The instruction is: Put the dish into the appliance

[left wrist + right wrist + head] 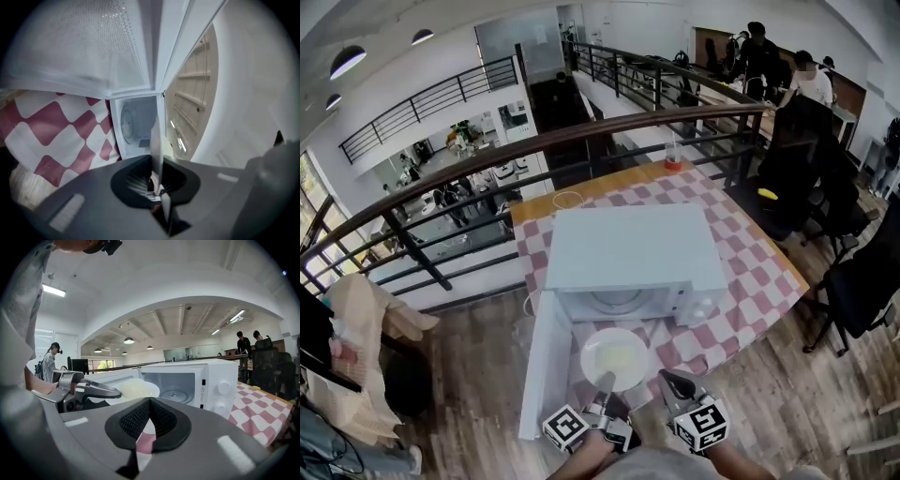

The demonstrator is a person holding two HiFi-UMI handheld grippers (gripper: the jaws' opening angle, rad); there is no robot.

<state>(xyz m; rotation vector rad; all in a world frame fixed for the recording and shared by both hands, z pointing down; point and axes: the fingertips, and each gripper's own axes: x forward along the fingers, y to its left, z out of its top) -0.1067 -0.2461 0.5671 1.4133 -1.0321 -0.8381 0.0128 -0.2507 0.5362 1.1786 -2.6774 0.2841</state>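
The dish [614,356], a shallow white one, hangs level just in front of the open mouth of the microwave [628,248], over the near edge of the table's checked cloth [750,272]. It is not yet inside. The left gripper [605,382] has its jaws clamped narrow on the dish's near rim, so the whole weight hangs out on the far side of a thin pinch. The right gripper [673,382] sits just to the right of it with its jaws together and nothing between them. The door [546,366] stands swung out to the near left, close beside the left gripper. The step in hand looks like the carry into the cavity. To do it well, the dish should stay flat, since a rim grip lets the far edge droop and catch the sill. It should go in straight along the line of the opening, clear of the door on the left and the control panel on the right. It needs to be high enough to pass over the lip, then lowered onto the middle of the glass tray [614,302] before the jaws let go. The right gripper has no hold to give, so it is best kept low and to the right, away from the dish's path, ready for the door afterwards.
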